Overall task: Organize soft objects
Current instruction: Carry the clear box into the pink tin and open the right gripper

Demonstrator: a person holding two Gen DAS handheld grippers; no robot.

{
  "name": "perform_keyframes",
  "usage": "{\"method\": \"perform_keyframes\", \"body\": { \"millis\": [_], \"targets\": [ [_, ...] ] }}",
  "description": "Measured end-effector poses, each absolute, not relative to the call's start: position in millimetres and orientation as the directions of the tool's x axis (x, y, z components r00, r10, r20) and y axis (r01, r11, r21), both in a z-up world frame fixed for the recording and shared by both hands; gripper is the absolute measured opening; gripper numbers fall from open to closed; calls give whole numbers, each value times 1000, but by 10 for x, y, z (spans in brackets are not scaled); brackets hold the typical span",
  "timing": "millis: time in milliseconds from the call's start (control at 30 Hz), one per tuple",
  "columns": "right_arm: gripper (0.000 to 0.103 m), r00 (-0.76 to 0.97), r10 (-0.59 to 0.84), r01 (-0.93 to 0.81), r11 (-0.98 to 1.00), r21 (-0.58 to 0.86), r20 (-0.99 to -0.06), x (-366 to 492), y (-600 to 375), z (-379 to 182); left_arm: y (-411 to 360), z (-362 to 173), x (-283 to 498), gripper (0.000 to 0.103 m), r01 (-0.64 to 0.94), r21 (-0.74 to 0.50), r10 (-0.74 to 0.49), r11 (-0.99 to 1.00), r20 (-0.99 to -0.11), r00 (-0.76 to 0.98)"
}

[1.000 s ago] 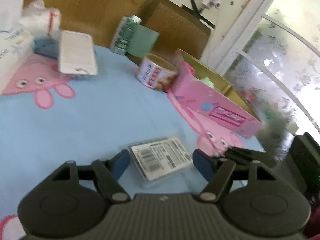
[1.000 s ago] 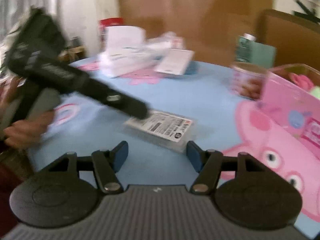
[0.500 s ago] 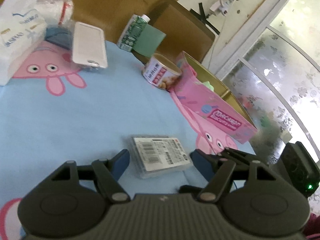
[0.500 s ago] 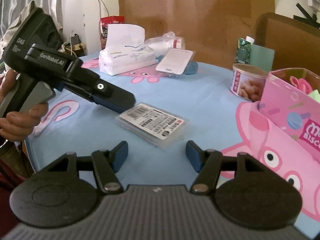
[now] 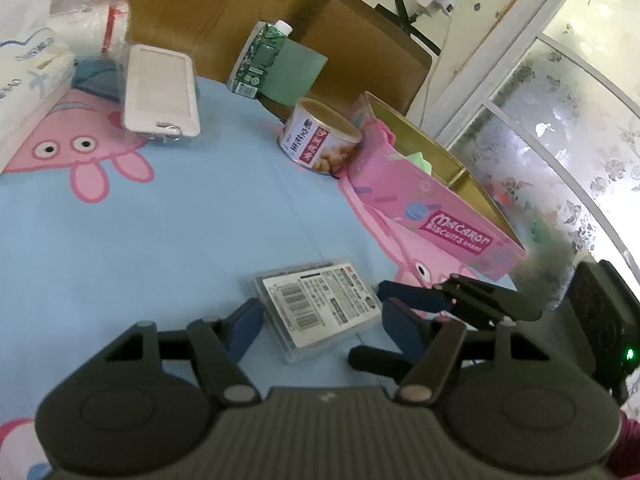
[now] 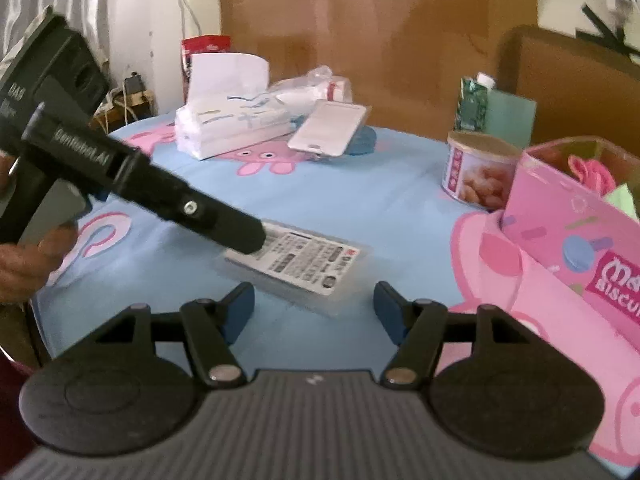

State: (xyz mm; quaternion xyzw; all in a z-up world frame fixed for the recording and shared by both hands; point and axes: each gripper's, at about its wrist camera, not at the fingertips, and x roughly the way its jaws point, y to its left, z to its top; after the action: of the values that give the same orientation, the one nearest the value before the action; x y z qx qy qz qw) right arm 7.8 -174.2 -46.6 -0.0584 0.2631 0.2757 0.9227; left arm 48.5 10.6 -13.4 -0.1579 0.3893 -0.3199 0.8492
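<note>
A flat packet (image 5: 318, 307) lies low in the frame's centre on the tablecloth (image 5: 180, 232); the biscuit box (image 5: 432, 216) sits right, a can (image 5: 318, 136) behind it, tissues (image 5: 28, 80) upper left.

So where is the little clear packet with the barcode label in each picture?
Left wrist view: the clear packet lies low in the middle, between the open fingers.
Right wrist view: the packet sits just below centre.
Shared landmark: the round can beside the pink biscuit box.

pink biscuit box (image 6: 576, 248): cut off by right edge | flat packet (image 6: 304, 258): label unreadable, corner hidden behind left tongs (image 6: 244, 236)
</note>
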Motion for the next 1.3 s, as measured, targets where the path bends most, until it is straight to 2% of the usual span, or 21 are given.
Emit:
{"method": "perform_keyframes", "body": {
  "millis": [133, 267, 467, 633, 900, 933, 967, 1033, 1100, 1167, 1300],
  "targets": [
    [64, 736, 440, -519, 855, -11, -515, 97, -1643, -474, -29, -97, 476, 67, 436, -474, -644, 765, -575, 505],
    [56, 780, 421, -490, 871, -34, -464, 10, -1695, -426, -46, 45, 509, 67, 456, -466, -652, 758, -551, 520],
    [57, 881, 341, -391, 915, -97, -327, -124, -1812, -210, -364, 396, 582, 67, 546, -383, -664, 745, -506, 551],
    [57, 937, 239, -277, 953, -121, -255, -101, -2035, -112, -786, 618, 703, 67, 631, -330, -703, 702, -464, 539],
    [57, 981, -14, -25, 980, -196, -195, -9, -2508, -83, -1684, 787, 966, 68, 744, -274, -772, 609, -421, 477],
    [56, 981, -53, 15, 980, -198, -189, 33, -2571, -96, -1813, 787, 1012, 71, 755, -269, -779, 598, -414, 470],
    [56, 977, -121, 84, 975, -205, -175, 81, -2692, -111, -1911, 783, 1056, 79, 759, -259, -779, 598, -411, 473],
    [56, 953, -253, 214, 952, -219, -169, 162, -2902, -155, -2090, 747, 1106, 84, 731, -202, -733, 652, -414, 539],
    [56, 934, -305, 274, 946, -174, -188, 170, -3053, -205, -2144, 667, 1142, 83, 705, -204, -707, 679, -439, 554],
    [56, 937, -292, 276, 955, -104, -191, 78, -3158, -232, -2071, 593, 1140, 83, 699, -246, -719, 671, -446, 533],
    [56, 942, -283, 274, 959, -76, -181, -33, -3165, -270, -1851, 474, 1063, 83, 677, -226, -688, 701, -466, 557]
  ]
}}
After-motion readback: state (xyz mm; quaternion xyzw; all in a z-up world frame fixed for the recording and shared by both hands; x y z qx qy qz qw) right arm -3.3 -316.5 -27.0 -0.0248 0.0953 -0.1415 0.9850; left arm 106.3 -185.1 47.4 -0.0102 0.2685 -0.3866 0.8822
